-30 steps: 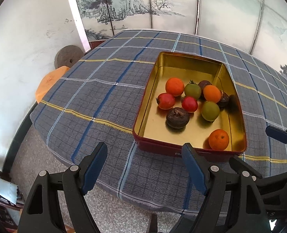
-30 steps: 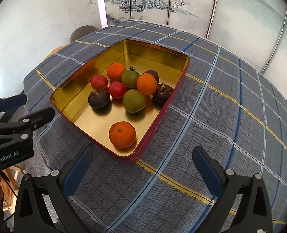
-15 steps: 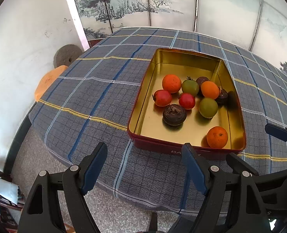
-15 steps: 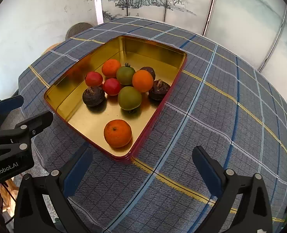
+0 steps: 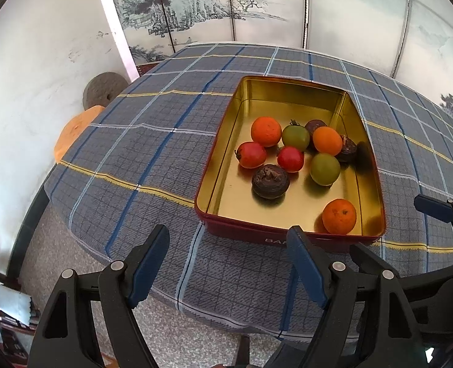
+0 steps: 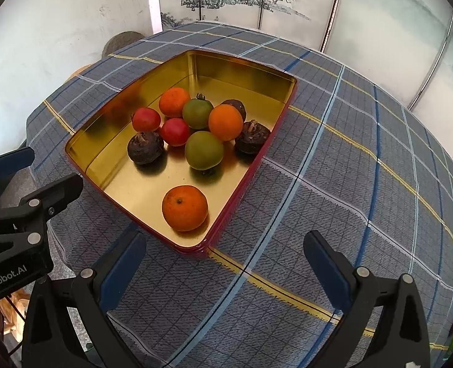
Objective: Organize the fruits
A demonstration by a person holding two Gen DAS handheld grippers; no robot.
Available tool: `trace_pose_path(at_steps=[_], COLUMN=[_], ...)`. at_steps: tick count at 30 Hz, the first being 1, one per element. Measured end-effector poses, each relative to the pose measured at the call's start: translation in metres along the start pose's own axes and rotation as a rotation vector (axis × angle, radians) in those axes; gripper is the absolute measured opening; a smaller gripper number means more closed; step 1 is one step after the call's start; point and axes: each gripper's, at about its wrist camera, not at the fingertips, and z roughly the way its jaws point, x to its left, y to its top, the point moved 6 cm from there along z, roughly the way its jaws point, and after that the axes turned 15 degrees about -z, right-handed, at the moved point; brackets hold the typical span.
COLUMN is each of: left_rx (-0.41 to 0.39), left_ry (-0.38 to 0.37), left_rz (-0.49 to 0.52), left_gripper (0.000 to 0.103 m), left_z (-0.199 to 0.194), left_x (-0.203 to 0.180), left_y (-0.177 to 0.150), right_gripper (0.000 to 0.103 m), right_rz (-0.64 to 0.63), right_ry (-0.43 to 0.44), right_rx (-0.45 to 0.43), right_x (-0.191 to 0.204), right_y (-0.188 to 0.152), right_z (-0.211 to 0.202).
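Left gripper [image 5: 228, 262]: I've got its jaws released, empty, over the counter's near edge.
Right gripper [image 6: 224, 259]: jaws released too, nothing held.
Fruit: all nine in the gold tin [image 6: 235, 66] mid-counter [image 6: 364, 184].
Lone orange [image 6: 185, 208]: near right corner of the tin, straight ahead of my right jaws.
Nearer hand: right, I'd judge.
Cluster [image 5: 298, 150]: farther in, mid-tin.

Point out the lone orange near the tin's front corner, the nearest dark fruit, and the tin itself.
lone orange [image 6: 184, 208]: right wrist view, middle of its peel.
nearest dark fruit [image 6: 145, 151]: right wrist view, its rounded side under the crown.
tin [image 6: 244, 68]: right wrist view, inner gold far wall.
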Motion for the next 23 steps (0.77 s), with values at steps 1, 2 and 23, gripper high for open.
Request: trace_pose_path(at_steps=[1,2,23], left_rx=[0.001,0.001,0.000], left_ry=[-0.001,0.000,-0.020], left_rz=[0.001,0.002,0.018], left_gripper=[0.079,0.079,0.079], left_z=[0.0000,0.0000,0.0006], left_x=[-0.0007,-0.0014,-0.0086], left_y=[0.0002,0.0006,0.0037], right_gripper=[0.101,0.101,0.101], right_rz=[0.001,0.001,-0.002], right_ry=[0.000,0.003,0.010], right_rx=[0.001,0.002,0.012], right_x=[-0.0002,0.0001,0.0007], right_y=[0.0000,0.0000,-0.0014], right_z=[0.0005,0.0008,0.0047])
